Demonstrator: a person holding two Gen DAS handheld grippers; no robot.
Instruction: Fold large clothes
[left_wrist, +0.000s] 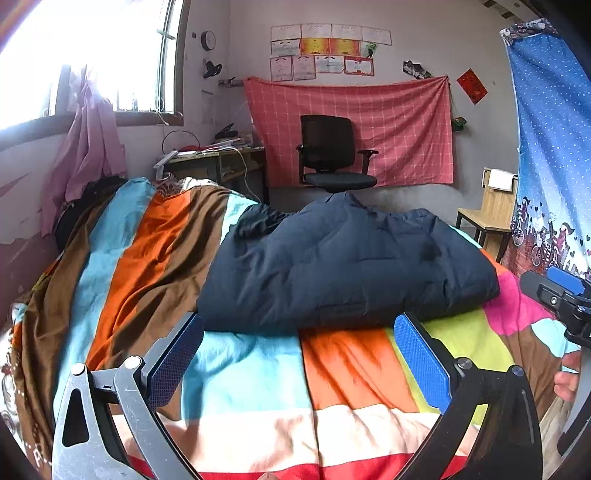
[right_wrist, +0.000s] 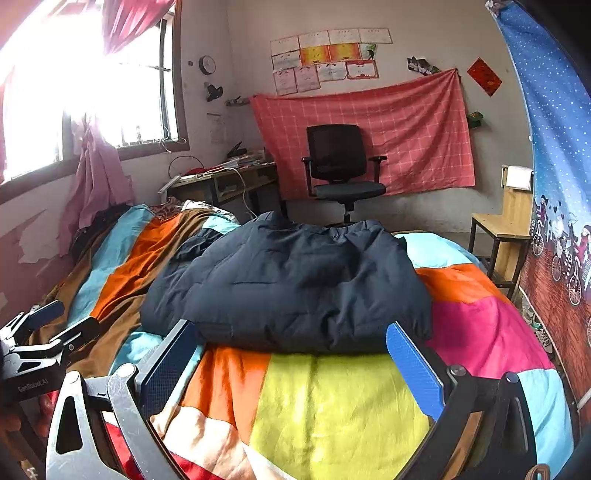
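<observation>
Nearest to us, our left gripper (left_wrist: 297, 360) hangs over the striped bedspread (left_wrist: 258, 369) with its blue-padded fingers spread wide and nothing between them; our right gripper (right_wrist: 291, 363) is spread the same way, also holding nothing, above the yellow and orange patches of the same cover. Just beyond both sets of fingertips lies the dark navy padded jacket (right_wrist: 295, 284), folded into a thick bundle in the middle of the bed, its near edge just ahead of our pads without touching them as far as we can tell. From the left wrist view the jacket (left_wrist: 347, 266) sits slightly to the right, with our right gripper visible at the far right edge. Behind the bed stand a black office chair (right_wrist: 341, 166), a cluttered desk (right_wrist: 225, 181) and a wooden chair (right_wrist: 506, 221), with a red checked cloth (right_wrist: 388, 133) hung on the wall.
</observation>
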